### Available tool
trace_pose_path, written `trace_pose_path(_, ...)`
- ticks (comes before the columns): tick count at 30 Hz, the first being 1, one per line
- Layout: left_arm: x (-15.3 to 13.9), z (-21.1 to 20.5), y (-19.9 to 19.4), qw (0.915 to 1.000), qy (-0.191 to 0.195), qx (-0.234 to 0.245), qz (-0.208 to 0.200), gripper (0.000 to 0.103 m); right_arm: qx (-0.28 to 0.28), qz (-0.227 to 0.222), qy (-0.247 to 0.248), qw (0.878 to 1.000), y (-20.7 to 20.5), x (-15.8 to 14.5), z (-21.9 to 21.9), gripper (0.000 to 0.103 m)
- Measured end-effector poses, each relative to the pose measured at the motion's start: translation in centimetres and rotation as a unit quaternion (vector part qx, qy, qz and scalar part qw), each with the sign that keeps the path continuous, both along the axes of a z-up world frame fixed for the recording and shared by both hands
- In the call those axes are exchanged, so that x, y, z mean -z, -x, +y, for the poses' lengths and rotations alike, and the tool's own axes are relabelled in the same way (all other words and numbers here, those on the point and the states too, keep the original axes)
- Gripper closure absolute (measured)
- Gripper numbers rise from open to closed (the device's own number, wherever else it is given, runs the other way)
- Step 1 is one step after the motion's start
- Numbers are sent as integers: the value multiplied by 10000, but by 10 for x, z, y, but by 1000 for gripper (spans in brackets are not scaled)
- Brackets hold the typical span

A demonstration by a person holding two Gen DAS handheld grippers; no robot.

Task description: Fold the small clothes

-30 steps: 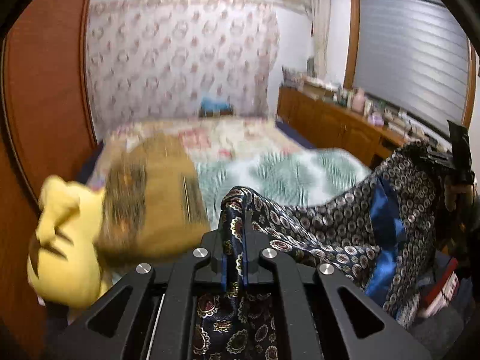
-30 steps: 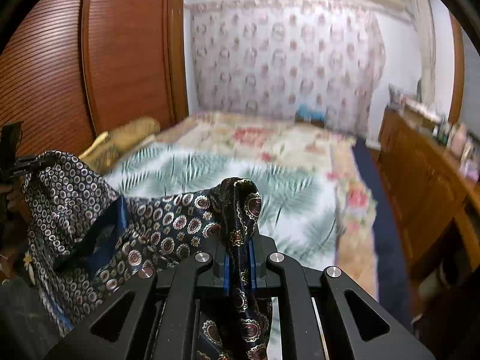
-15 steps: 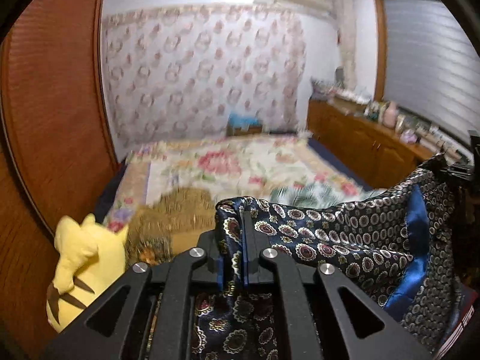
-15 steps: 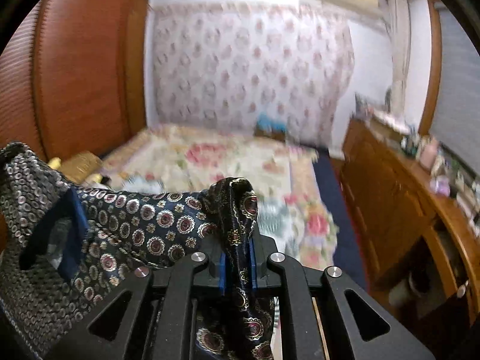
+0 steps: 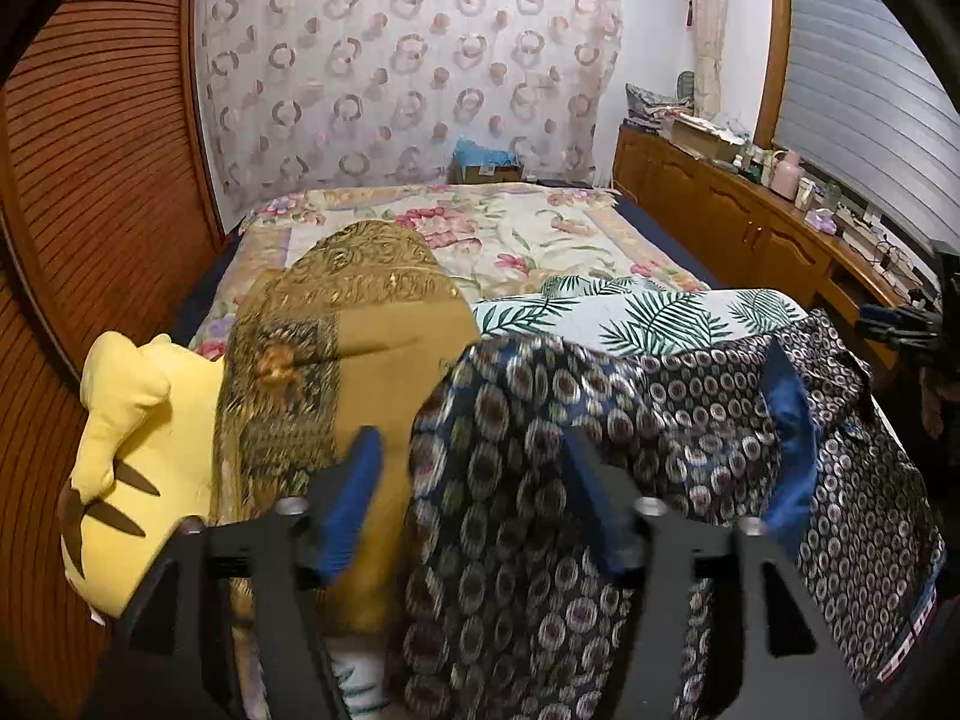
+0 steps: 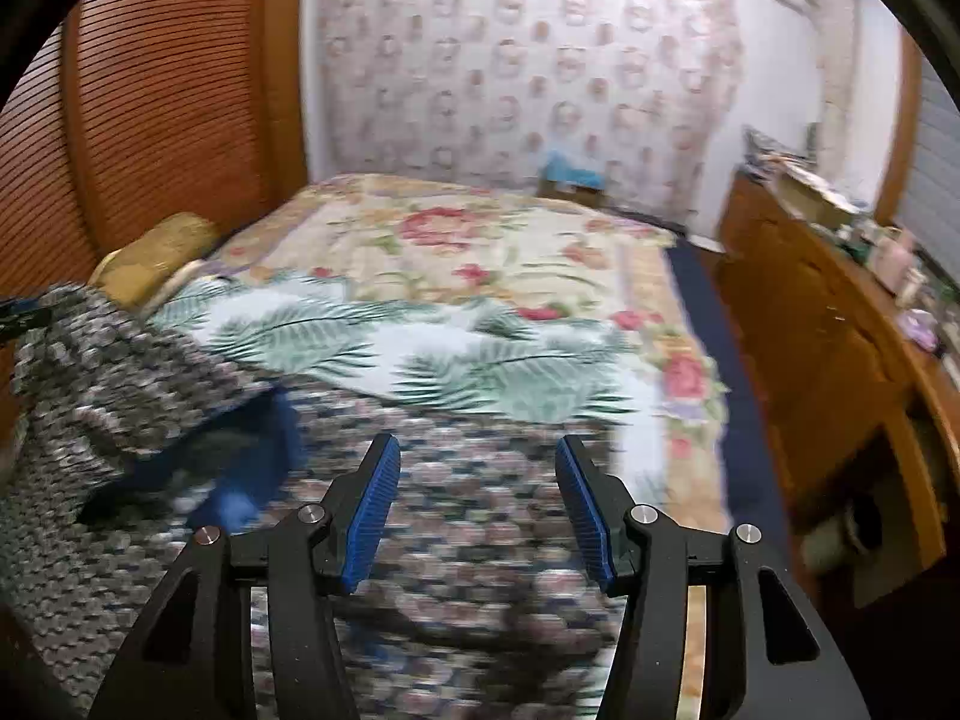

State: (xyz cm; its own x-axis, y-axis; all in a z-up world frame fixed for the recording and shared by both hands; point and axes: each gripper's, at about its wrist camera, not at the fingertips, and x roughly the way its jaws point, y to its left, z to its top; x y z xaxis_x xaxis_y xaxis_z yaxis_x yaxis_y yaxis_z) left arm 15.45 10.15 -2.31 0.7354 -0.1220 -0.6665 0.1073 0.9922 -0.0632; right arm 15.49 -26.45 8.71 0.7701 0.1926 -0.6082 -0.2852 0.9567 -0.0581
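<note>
Both the left gripper (image 5: 474, 510) and right gripper (image 6: 477, 504) have just opened, jaws apart, dropping the patterned garment (image 5: 600, 450) at lower frame; lay-out step done, next regrasp an edge.

Both wrist views face the bed (image 5: 540, 228) closely, angled downward

Floral bed (image 5: 456, 228), patterned curtain (image 5: 408, 60), slatted wardrobe (image 5: 102, 138), sideboard (image 5: 738, 228).

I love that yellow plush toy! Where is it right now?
In the left wrist view, the yellow plush toy sits at the far left, against the wooden wardrobe, right beside the golden-brown pillow.
</note>
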Motion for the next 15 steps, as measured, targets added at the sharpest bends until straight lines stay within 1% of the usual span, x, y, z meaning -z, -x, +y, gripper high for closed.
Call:
trace_pose_path(3, 0, 7, 13, 10000, 57, -24, -31, 34, -324, 107, -55, 9994, -4, 8, 21, 47)
trace_pose_path(6, 4, 11, 29, 9999, 13, -100, -87, 34, -524, 235, -49, 9983, -9, 17, 36, 47)
trace_pose_path(9, 14, 13, 38, 10000, -14, -97, -12, 34, -616, 434, -92, 9971, -24, 31, 46, 47)
trace_pose_path(11, 26, 12, 40, 9999, -44, -109, 112, 34, -613, 589, -113, 9963, -34, 46, 48, 47)
trace_pose_path(15, 41, 12, 39, 9994, -72, -166, 286, 34, -586, 789, -130, 9951, -53, 58, 50, 47)
